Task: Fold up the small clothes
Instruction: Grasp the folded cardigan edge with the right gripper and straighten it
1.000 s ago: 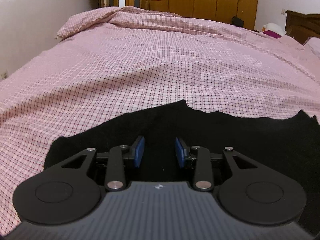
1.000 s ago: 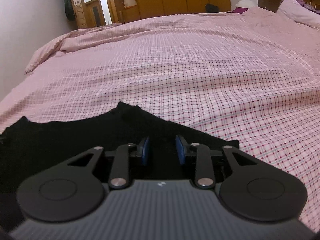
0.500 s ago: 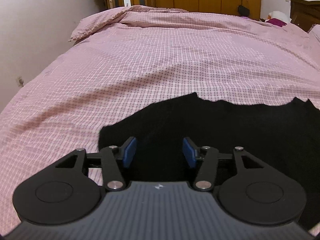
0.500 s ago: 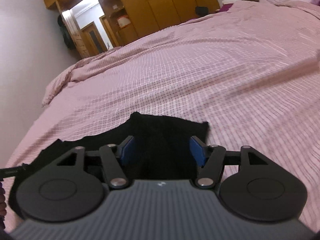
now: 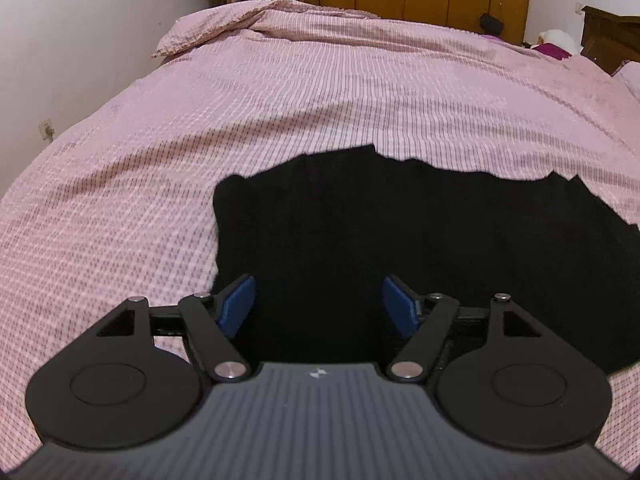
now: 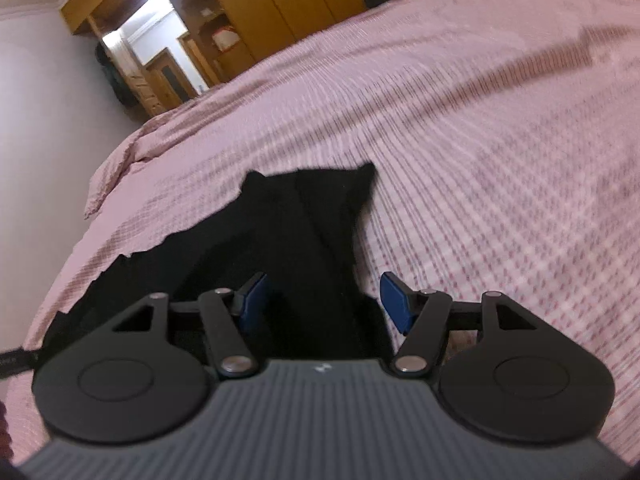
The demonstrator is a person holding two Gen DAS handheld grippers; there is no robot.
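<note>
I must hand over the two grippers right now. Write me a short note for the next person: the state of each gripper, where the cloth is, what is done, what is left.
Left gripper: jaws opening, blue pads apart, nothing pinched; the black fabric garment lies beneath and beyond them.
Right gripper: open, pads clear of the cloth; a raised fold of the garment runs between them.
Garment: on the pink checked bedcover, near the front edge of the bed, partly gathered, edges uneven.
Done: a first fold seems laid, judging by the doubled layers.
Left: probably smooth it, fold again, and square the edges.
</note>
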